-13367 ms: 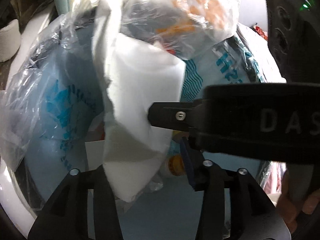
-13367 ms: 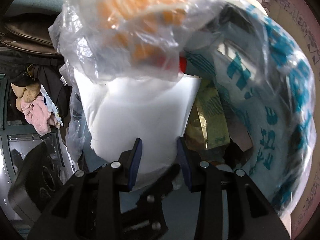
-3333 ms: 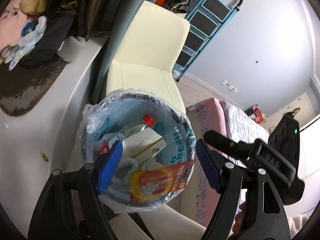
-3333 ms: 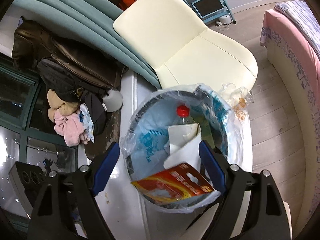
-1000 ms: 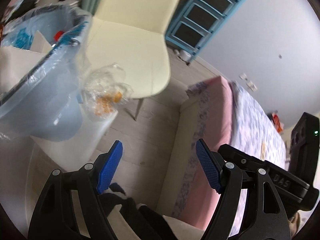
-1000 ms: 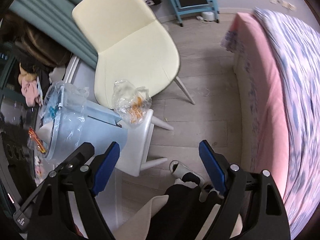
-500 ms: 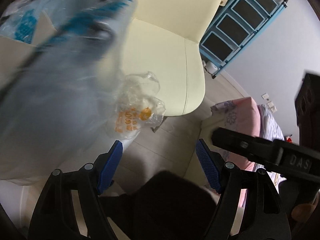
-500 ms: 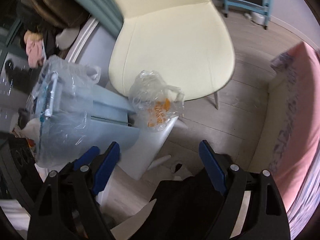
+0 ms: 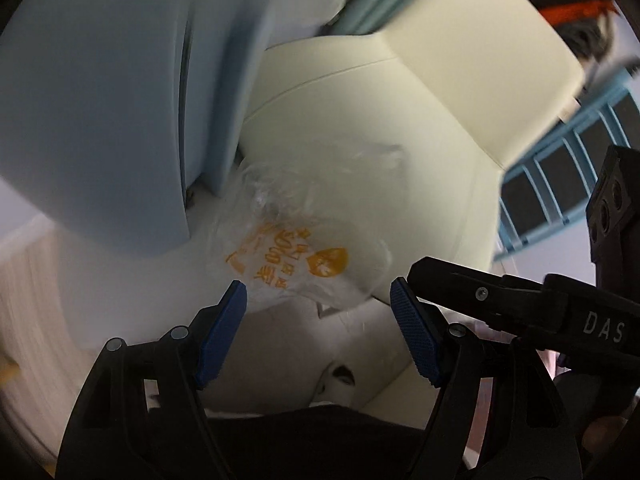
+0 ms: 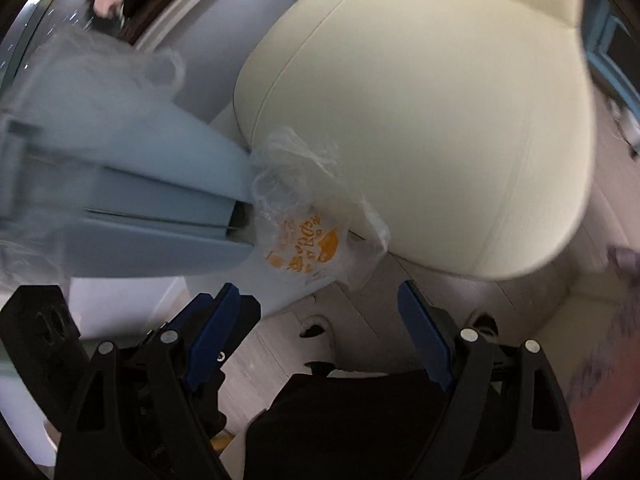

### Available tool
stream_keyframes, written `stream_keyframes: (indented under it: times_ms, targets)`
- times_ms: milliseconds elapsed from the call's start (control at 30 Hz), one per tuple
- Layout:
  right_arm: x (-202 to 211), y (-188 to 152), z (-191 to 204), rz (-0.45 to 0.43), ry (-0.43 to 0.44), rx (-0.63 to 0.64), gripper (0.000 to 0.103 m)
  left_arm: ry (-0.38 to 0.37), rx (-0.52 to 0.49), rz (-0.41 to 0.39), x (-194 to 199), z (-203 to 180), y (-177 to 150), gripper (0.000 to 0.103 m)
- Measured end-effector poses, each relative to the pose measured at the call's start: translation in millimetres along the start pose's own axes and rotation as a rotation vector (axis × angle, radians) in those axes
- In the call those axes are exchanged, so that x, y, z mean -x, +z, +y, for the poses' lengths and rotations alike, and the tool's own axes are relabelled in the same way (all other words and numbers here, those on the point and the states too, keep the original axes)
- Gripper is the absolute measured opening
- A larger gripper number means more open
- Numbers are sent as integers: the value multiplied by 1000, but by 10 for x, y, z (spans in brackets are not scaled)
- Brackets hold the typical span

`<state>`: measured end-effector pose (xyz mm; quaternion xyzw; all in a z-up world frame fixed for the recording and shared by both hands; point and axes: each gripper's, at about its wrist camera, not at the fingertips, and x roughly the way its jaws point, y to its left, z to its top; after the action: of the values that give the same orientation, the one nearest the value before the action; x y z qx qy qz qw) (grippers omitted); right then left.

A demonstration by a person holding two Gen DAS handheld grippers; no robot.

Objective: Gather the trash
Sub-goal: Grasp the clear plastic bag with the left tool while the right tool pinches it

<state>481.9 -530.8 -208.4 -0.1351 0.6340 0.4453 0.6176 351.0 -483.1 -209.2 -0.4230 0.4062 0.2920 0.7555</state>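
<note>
Jaws of both grippers wide, empty; clear plastic bag (image 9: 296,252) between bin (image 10: 120,208) and chair (image 10: 420,120)

Blurred and cut off

The pale blue bin (image 10: 120,200) was motion-blurred and cropped at the frame's left; the plastic bag's (image 9: 296,248) orange print stayed unreadable.

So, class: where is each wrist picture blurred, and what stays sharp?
Left wrist view: the blue bin and chair smear, the left gripper stays crisp. Right wrist view: the picture's edges streak, the clear plastic bag reads fairly sharp.
</note>
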Motion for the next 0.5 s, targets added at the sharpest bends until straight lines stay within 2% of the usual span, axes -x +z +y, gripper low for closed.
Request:
stream_keyframes:
  times_ms: [200,333,500]
  targets:
    - [-419,168,-223,59,82,42,78,42,29,-50,-407,92,-28,71]
    - [-650,261,-184,73,119,42,78,82,23,-60,-625,154,-9,71]
    - [-851,353,-155,65,156,67,78,85,30,-87,-781,255,63,71]
